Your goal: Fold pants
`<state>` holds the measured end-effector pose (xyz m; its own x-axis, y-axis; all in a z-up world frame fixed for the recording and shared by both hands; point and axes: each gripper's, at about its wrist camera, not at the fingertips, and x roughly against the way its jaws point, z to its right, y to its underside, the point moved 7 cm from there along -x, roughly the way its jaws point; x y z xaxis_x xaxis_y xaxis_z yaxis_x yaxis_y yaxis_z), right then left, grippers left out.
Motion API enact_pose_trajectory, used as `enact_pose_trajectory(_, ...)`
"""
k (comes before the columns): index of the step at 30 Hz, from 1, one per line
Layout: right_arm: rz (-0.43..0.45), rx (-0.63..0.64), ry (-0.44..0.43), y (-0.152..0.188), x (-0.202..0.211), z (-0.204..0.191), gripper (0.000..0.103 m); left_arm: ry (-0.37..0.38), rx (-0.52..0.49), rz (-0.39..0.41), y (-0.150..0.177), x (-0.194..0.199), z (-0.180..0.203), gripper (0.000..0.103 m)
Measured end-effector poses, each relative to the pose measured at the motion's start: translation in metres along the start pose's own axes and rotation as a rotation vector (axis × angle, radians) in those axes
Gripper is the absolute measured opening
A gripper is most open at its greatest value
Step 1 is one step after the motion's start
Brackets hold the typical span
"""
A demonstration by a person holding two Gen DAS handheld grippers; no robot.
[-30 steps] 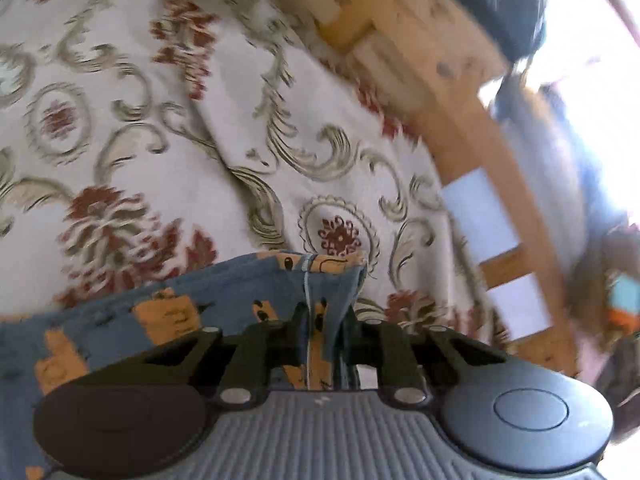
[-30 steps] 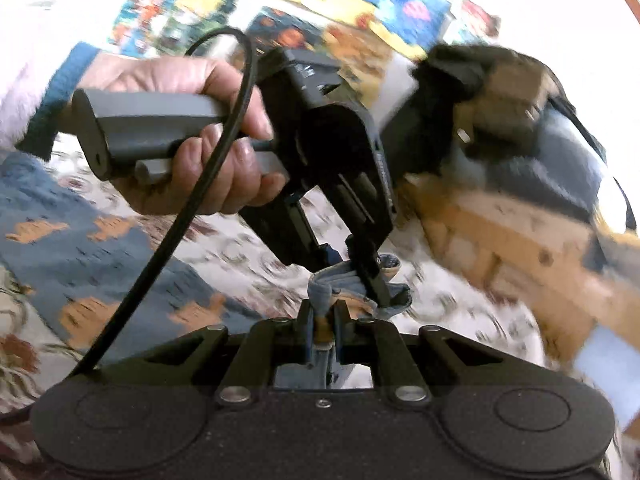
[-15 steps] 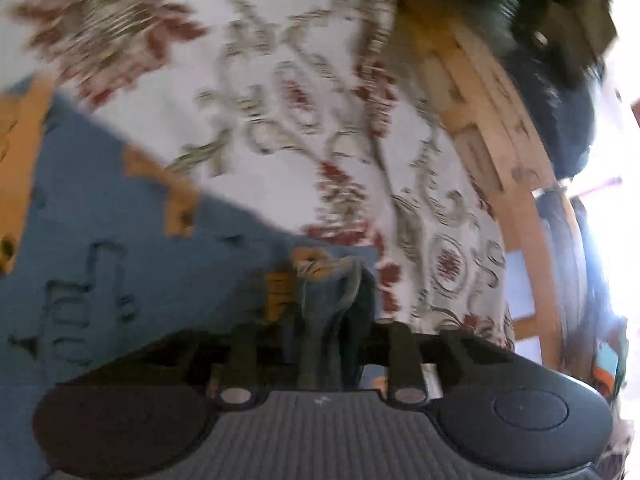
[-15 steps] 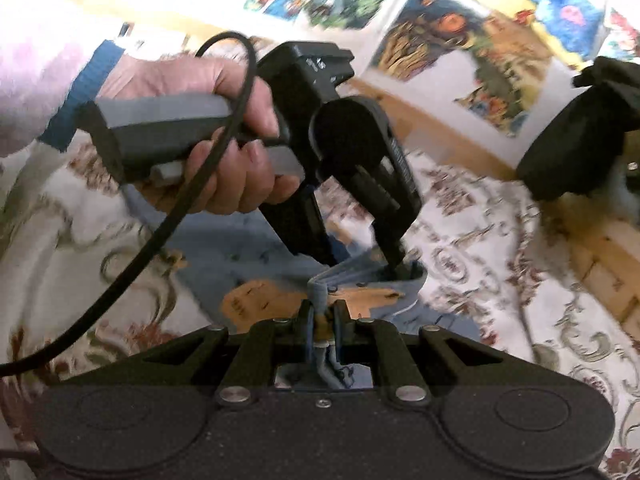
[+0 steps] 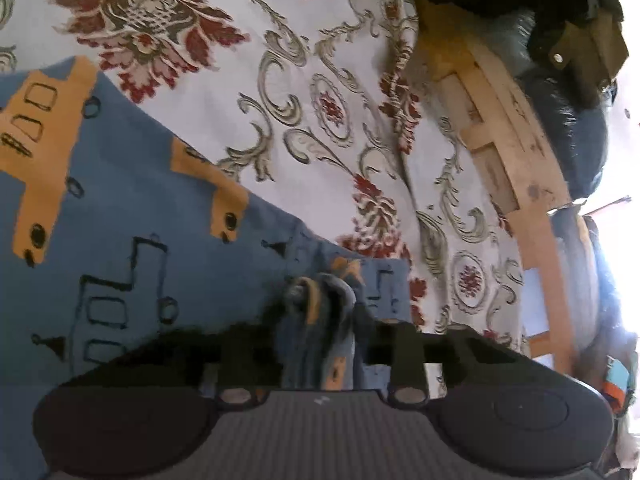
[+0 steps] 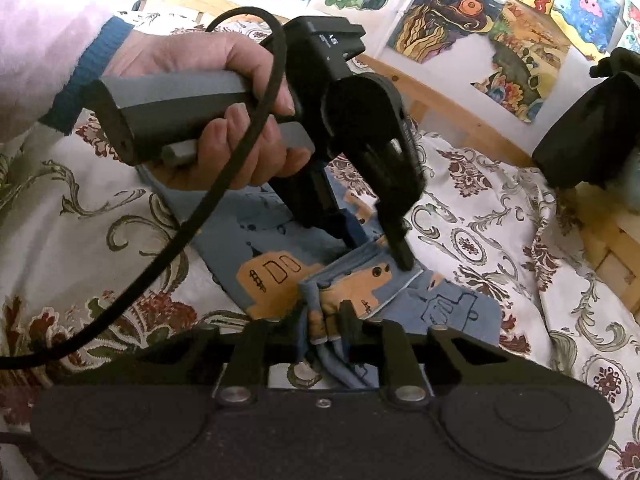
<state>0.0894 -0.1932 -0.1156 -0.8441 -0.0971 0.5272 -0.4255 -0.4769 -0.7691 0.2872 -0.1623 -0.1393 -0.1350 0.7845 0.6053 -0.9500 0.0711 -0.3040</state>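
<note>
Blue pants (image 5: 120, 240) printed with orange vehicles lie on a floral bedspread (image 5: 320, 100). My left gripper (image 5: 320, 304) is shut on a bunched edge of the cloth, low over the spread-out part. In the right wrist view the same pants (image 6: 272, 276) lie folded over themselves, and my right gripper (image 6: 324, 316) is shut on a hem with several layers between its fingers. Just beyond it a hand (image 6: 224, 80) holds the left gripper (image 6: 380, 252), whose tips point down onto the top layer.
A wooden bed frame (image 5: 512, 140) borders the bedspread on the right, with a dark bag (image 5: 560, 20) beyond it. Colourful pictures (image 6: 480, 32) hang on the wall behind. A black cable (image 6: 224, 184) loops from the left gripper's handle across the bed.
Both grippers have carried the held pants edge across and down over the spread cloth. The left view now looks along the pants, and the fold lies lower on the bed.
</note>
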Motion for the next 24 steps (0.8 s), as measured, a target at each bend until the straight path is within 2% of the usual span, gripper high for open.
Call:
enact_pose_trajectory(1, 0.003, -0.002, 0.002, -0.001, 0.0, 0.0, 0.013, -0.005, 0.009, 0.0, 0.0, 0.0, -0.001, 0.017)
enact_pose_trajectory(4, 0.018, 0.002, 0.012, -0.004, 0.004, 0.001, 0.011, -0.011, 0.016, 0.005, -0.001, 0.002, -0.001, 0.014)
enact_pose_trajectory(10, 0.052, 0.0, 0.018, -0.018, 0.008, 0.0, 0.011, -0.028, -0.062, 0.032, -0.006, 0.018, 0.014, 0.012)
enact_pose_trajectory(15, 0.072, 0.024, -0.011, -0.032, 0.001, -0.01, 0.011, -0.07, -0.105, 0.046, -0.015, 0.035, 0.011, 0.012)
enact_pose_trajectory(24, 0.068, 0.063, -0.078, -0.045, -0.01, -0.033, 0.011, -0.103, -0.084, 0.064, -0.015, 0.057, -0.017, 0.012)
